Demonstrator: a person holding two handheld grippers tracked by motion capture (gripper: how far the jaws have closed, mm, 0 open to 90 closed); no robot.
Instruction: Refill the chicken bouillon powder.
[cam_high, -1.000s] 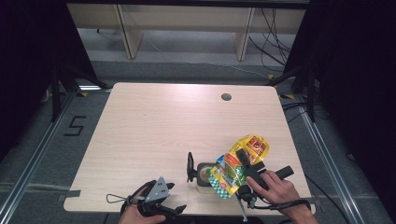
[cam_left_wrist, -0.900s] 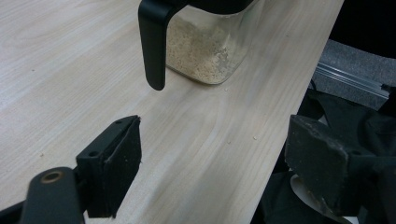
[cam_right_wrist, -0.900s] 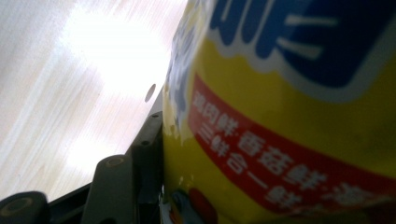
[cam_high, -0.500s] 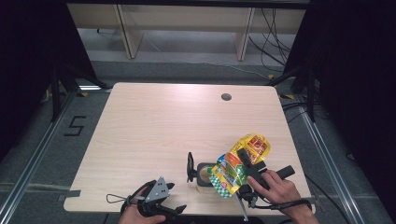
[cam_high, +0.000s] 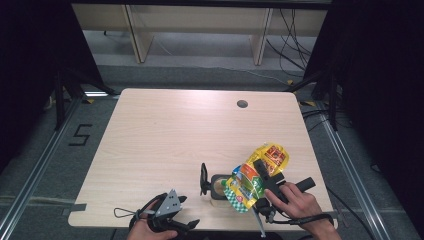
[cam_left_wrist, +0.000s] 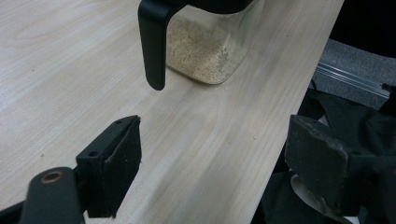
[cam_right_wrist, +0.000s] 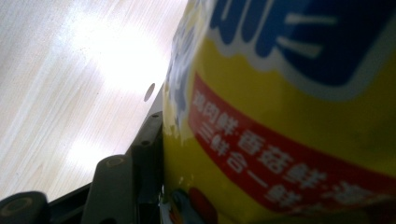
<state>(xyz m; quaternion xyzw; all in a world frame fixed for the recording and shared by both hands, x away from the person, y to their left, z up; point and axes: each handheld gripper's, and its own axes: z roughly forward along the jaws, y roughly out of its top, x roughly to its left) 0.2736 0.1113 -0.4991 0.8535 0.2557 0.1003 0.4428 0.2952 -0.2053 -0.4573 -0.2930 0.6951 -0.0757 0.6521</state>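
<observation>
My right gripper (cam_high: 261, 171) is shut on a yellow snack bag (cam_high: 274, 154) with blue and red print, held tilted over a clear container (cam_high: 218, 186) near the table's front edge. In the right gripper view the bag (cam_right_wrist: 289, 116) sits close against the left finger (cam_right_wrist: 147, 154) and hides the other jaw. The container (cam_left_wrist: 205, 51) holds pale granules, and its black lid (cam_high: 203, 179) stands open on its left side. My left gripper (cam_high: 187, 211) rests at the front edge, left of the container. It (cam_left_wrist: 217, 140) is open with nothing between the jaws.
The light wooden table (cam_high: 165, 140) has a round cable hole (cam_high: 242, 104) at the back right. Its front edge (cam_left_wrist: 289, 93) runs close beside my left gripper. Shelf legs and cables stand on the floor beyond the table.
</observation>
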